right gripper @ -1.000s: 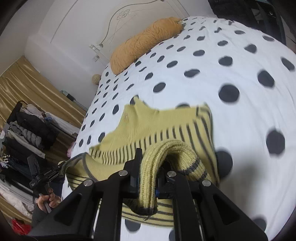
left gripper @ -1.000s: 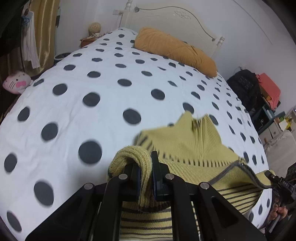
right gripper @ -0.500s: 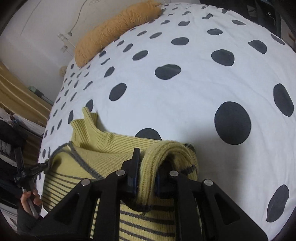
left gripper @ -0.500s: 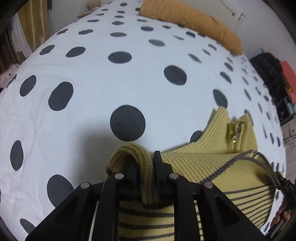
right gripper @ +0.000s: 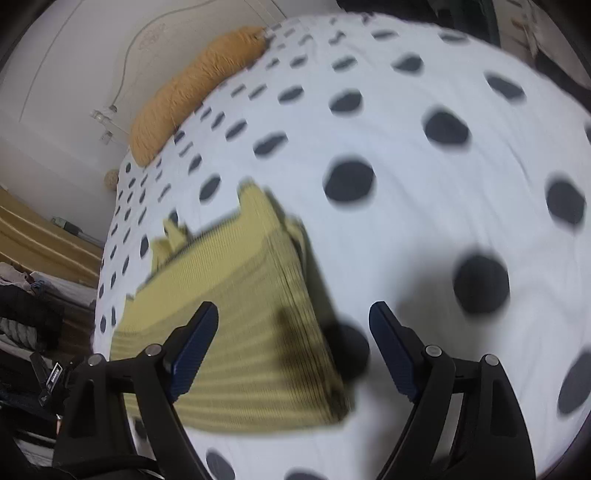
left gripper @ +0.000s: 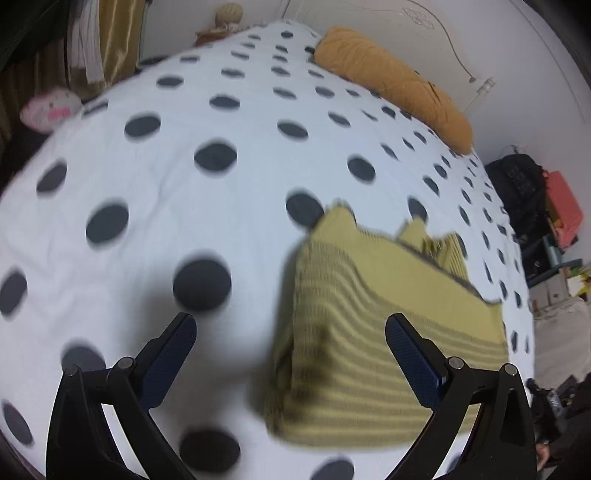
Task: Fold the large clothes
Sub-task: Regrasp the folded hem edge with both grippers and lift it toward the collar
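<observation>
The yellow striped sweater (left gripper: 373, 332) lies folded near the polka-dot bed's (left gripper: 221, 192) foot edge; left gripper (left gripper: 291, 345) and right gripper (right gripper: 291, 341) are opening, empty. Little seems left.

Yellow knit on a spotted white bed

The sweater (left gripper: 373, 332) is mustard yellow with thin dark grey stripes and a grey-edged neckline. The bedspread (left gripper: 221, 206) is white with dark grey polka dots. The pillow (left gripper: 395, 81) is ochre orange, the plush toy (left gripper: 50, 109) pink and white, the curtain (left gripper: 118, 33) gold, the gripper pads (right gripper: 194, 345) dark blue on black.
</observation>
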A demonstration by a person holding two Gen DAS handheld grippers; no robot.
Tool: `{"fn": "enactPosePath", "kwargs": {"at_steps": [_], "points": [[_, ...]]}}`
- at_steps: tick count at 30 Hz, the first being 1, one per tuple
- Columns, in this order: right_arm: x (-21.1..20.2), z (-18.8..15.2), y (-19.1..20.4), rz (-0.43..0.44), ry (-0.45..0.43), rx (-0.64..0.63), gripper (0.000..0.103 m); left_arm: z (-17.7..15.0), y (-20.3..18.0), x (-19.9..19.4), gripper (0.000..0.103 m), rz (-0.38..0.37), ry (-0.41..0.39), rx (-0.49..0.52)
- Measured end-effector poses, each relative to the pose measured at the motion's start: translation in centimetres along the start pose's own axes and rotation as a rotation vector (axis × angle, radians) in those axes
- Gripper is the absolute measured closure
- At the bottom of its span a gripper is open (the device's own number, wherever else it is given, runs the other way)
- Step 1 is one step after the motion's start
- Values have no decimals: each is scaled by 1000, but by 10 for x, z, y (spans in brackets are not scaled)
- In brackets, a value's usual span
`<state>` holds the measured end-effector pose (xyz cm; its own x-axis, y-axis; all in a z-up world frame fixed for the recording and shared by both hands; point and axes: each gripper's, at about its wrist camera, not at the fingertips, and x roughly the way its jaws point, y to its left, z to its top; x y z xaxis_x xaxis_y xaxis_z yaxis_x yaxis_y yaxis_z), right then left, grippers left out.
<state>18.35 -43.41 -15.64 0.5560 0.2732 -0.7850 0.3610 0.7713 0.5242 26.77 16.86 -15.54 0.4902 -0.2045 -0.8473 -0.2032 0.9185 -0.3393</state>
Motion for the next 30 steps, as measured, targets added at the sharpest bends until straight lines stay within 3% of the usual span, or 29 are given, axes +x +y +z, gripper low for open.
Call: {"fn": "enactPosePath", "kwargs": {"at_steps": [5,7,10,12,15,17,19,20,22,25,30], "points": [[8,-70,-35,116,74,164,19,-79,4,25,1,-34,128,0],[24,-85,-37,205,107,235,19,-100,4,51,1,-74,192,-30],[44,-83,-26,301,82,289,19,-107,-1,72,1,-119,210,-82],[57,-73,-18,269,65,289,17,-101,-8,79,1,-120,172,-87],[81,-61,-10,203,68,277,18,-86,-22,93,2,-61,145,-65],[84,-59,-5,123,38,244,51,-81,-32,102,6,6,134,-5],[82,-59,-3,97,34,213,61,-80,-37,101,26,66,90,25],[78,-60,-2,101,22,195,66,-81,-37,98,30,74,70,14],[69,-61,4,100,2,147,70,-82,-36,90,51,67,39,-24],[57,-61,18,63,-28,60,72,-81,-42,80,62,97,12,-8],[37,-62,36,34,-49,-14,75,-82,-63,56,68,167,-27,93]]}}
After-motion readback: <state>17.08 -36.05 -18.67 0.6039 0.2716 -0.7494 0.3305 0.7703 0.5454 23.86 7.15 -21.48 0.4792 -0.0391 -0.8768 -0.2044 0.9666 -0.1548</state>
